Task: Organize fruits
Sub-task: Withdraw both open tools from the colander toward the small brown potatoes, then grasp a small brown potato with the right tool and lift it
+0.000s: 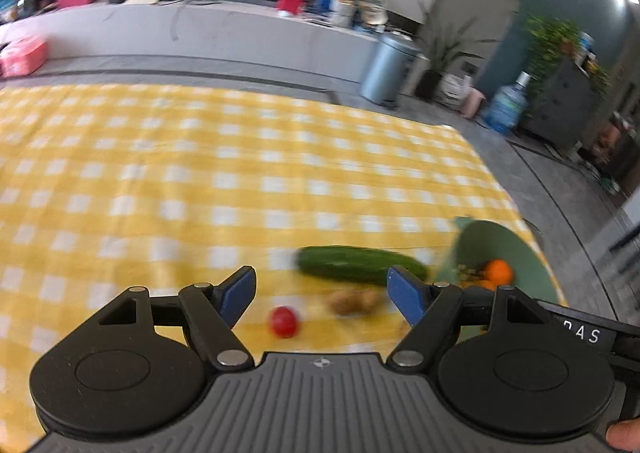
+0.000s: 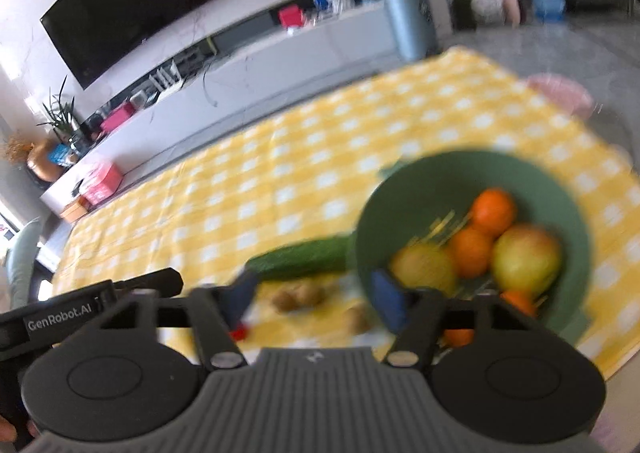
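Holding my left gripper (image 1: 322,291) wide open, empty, above tomato (image 1: 284,321); my right gripper (image 2: 316,299) parted, empty; cucumber (image 1: 360,265), green bowl (image 2: 404,205) beyond.

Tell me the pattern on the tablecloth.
The tablecloth is a yellow and white check, clearest in the left wrist view.

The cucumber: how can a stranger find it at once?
On the yellow checked cloth stands a green bowl of fruit. Beside it, on the cloth, lies the cucumber. It is the only long, dark green thing; its neighbours are small and round.
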The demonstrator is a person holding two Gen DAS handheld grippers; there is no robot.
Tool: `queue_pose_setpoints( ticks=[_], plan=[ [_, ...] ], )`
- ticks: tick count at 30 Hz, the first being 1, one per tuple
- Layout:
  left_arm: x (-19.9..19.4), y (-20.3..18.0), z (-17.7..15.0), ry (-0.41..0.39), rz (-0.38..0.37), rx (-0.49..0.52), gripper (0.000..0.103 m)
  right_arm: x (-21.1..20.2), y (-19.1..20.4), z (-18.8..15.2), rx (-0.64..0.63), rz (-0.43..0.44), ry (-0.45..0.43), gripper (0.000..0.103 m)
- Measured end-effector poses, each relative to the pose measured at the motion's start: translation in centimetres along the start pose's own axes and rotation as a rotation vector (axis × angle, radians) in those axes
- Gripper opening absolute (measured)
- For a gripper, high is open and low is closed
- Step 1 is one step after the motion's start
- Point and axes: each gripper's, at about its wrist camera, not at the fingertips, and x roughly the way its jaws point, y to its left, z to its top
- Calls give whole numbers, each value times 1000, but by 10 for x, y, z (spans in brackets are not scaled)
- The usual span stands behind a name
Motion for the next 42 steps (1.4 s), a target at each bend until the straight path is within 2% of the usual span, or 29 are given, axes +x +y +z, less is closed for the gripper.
queue_pose_setpoints(
  ticks=[4,9,14,18,23,26,36,42],
  plan=[
    [4,31,-3,8,30,-62,88,24,16,-14,29,40,63,43],
    [14,50,-5,51,35,-75,88,57,38,-31,-36,40,184,43],
    [24,60,-12,86,23,-77,88,80,51,-45,-98,-38,242,43],
    [28,59,-15,96,19,-60,88,92,54,-53,-199,-166,243,35],
    [31,58,-16,105,11,-49,88,102,50,-57,-183,-141,282,29],
    [32,61,-17,119,-8,-66,88,104,53,-60,-198,-151,281,19],
    [32,56,-17,107,-19,-43,88,100,50,-56,-154,-103,246,19],
    [35,46,-19,105,-43,-22,88,84,38,-42,-96,-47,153,19]
  ],
)
